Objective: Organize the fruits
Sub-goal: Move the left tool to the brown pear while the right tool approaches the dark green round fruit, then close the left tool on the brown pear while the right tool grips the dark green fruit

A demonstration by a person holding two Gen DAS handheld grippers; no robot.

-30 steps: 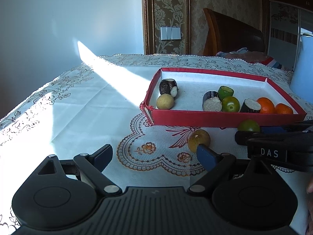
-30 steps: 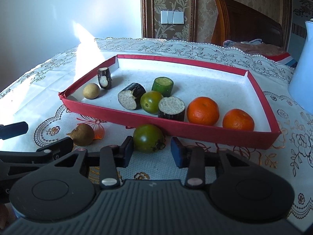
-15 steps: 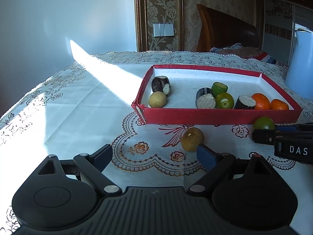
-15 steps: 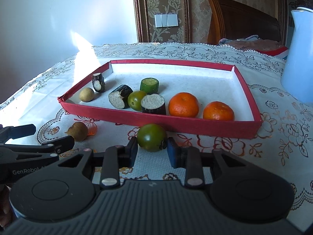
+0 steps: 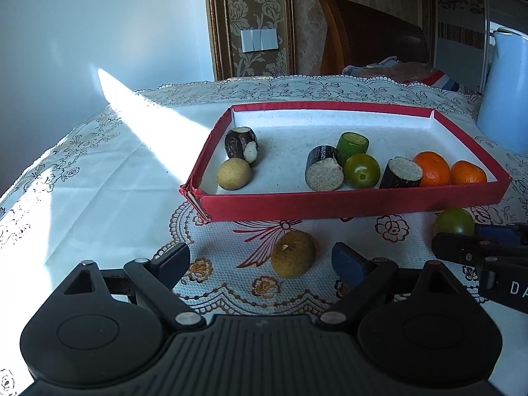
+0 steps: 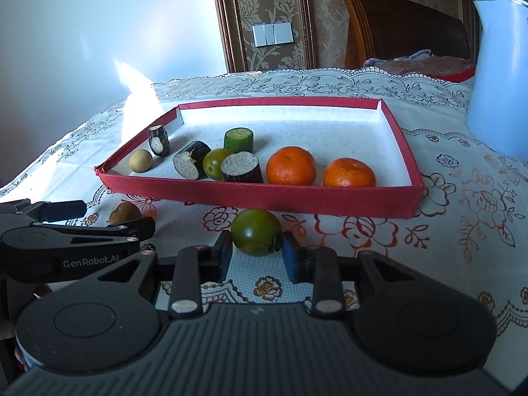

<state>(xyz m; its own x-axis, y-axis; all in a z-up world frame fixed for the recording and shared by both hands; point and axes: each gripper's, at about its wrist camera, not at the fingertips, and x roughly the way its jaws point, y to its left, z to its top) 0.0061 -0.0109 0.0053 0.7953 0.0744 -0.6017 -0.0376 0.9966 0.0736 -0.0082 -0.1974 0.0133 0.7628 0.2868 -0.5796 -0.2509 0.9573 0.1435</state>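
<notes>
A red tray (image 5: 346, 203) (image 6: 264, 198) holds two oranges (image 6: 290, 165), a green tomato (image 5: 362, 170), a green chunk, dark cut pieces and a tan round fruit (image 5: 233, 173). In front of the tray a brown-tan fruit (image 5: 293, 253) (image 6: 124, 213) lies on the cloth between the fingers of my open left gripper (image 5: 260, 260). A loose green tomato (image 6: 256, 236) (image 5: 454, 221) lies on the cloth; my right gripper (image 6: 256, 253) has its pads against both sides of it.
A pale blue jug (image 6: 498, 76) stands at the right behind the tray. The table has a lace cloth (image 5: 99, 181) with a sunlit stripe at the left. A wooden chair (image 5: 369, 39) stands beyond the far edge.
Both grippers moved forward toward their fruits. The right fingers closed in from a wider gap onto the green tomato. The brown fruit now sits between the left fingers.
</notes>
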